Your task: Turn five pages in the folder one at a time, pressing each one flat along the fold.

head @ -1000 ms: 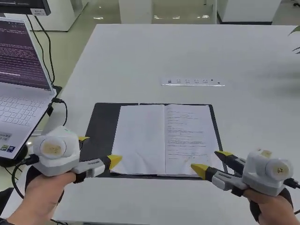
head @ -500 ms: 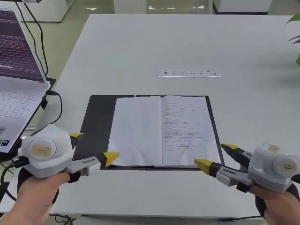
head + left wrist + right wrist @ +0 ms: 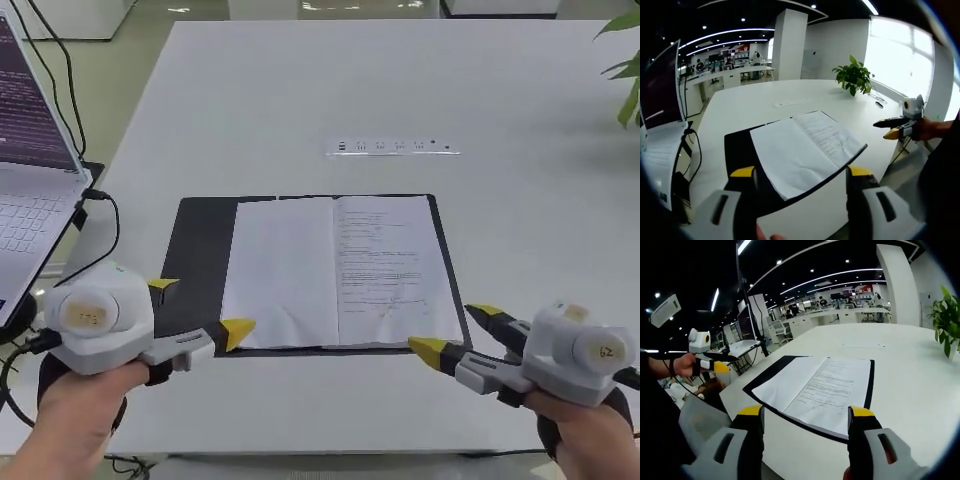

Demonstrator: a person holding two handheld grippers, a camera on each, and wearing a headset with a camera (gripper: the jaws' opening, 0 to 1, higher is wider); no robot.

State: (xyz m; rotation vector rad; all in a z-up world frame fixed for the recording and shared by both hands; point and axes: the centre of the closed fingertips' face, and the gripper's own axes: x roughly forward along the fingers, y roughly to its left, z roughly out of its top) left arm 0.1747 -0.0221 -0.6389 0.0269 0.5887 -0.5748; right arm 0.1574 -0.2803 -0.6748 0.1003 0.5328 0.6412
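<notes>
Both the left tongs and the right tongs hover empty, jaws apart, off the near edge of the open folder on the bench. A careless pinch could gather several pages or crease one.

The black rectangular folder is lying open and flat by the white tabletop's near edge, showing a blank white left page and a printed right page.
</notes>
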